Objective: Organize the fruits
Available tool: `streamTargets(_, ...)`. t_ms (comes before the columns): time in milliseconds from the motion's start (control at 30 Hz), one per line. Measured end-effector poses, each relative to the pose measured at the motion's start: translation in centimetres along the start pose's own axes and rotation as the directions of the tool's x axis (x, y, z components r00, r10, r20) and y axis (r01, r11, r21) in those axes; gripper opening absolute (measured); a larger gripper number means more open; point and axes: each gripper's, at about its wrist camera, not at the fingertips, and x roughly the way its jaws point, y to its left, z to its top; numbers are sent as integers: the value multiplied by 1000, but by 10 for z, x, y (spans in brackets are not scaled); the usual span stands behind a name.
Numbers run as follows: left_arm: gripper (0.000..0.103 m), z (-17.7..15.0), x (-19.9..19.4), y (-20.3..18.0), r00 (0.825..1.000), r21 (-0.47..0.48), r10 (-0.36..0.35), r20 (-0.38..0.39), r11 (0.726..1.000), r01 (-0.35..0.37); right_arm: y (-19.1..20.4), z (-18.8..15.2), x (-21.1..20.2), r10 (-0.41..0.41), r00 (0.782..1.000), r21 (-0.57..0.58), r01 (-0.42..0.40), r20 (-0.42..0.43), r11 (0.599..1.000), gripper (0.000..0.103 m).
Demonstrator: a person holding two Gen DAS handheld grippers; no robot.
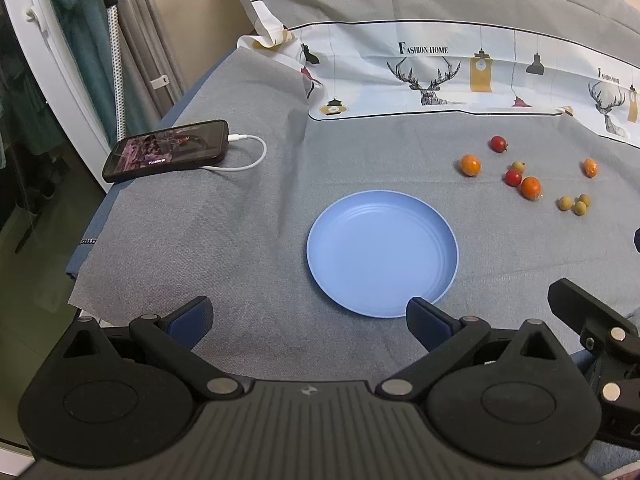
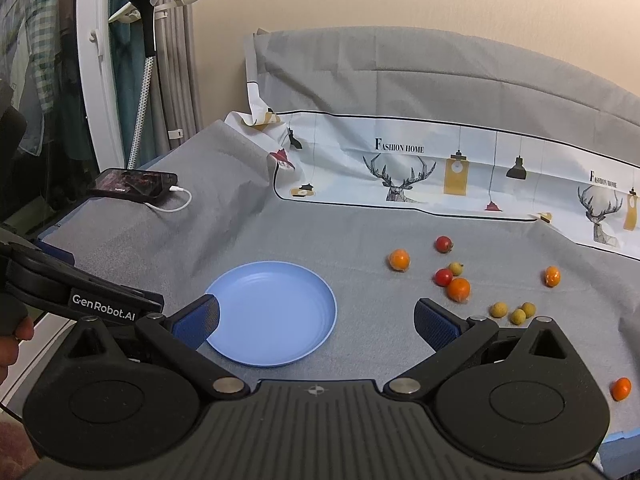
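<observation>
Both tongs released, holding nothing: left tongs [image 1: 308, 320] and right tongs [image 2: 316, 320] hover at the surface's near edge. Blue plate [image 2: 272, 312] sits empty mid-surface, likely the target; fruits [image 2: 458, 288] lie scattered toward the right edge.

both tools [image 1: 308, 316] [image 2: 316, 322] wide open, side by side

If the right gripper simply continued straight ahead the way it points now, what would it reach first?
Probably the blue plate: the open right gripper has it between its fingers, slightly left of centre. Depth is unclear.
</observation>
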Motion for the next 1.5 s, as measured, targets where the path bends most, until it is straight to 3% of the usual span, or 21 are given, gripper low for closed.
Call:
streamTargets(633, 103, 6, 4, -2, 1000, 4, 1, -9, 1000, -1, -6, 0, 10, 15, 1000, 16, -14, -28, 1000, 103)
streamTargets(967, 103, 20, 15, -15, 999, 16, -24, -24, 1000, 24, -35, -3, 21, -8, 999, 107, 12, -39, 994, 103)
streamTargets(1233, 103, 43, 23, -50, 997, 29, -82, -15, 996, 82, -104, -9, 28, -137, 990, 230, 144, -43, 962, 103)
streamTargets(1500, 103, 67, 48, -111, 983, 66, -170, -64, 982, 175, -200, -33, 26, -326, 939, 359, 344, -112, 868, 103)
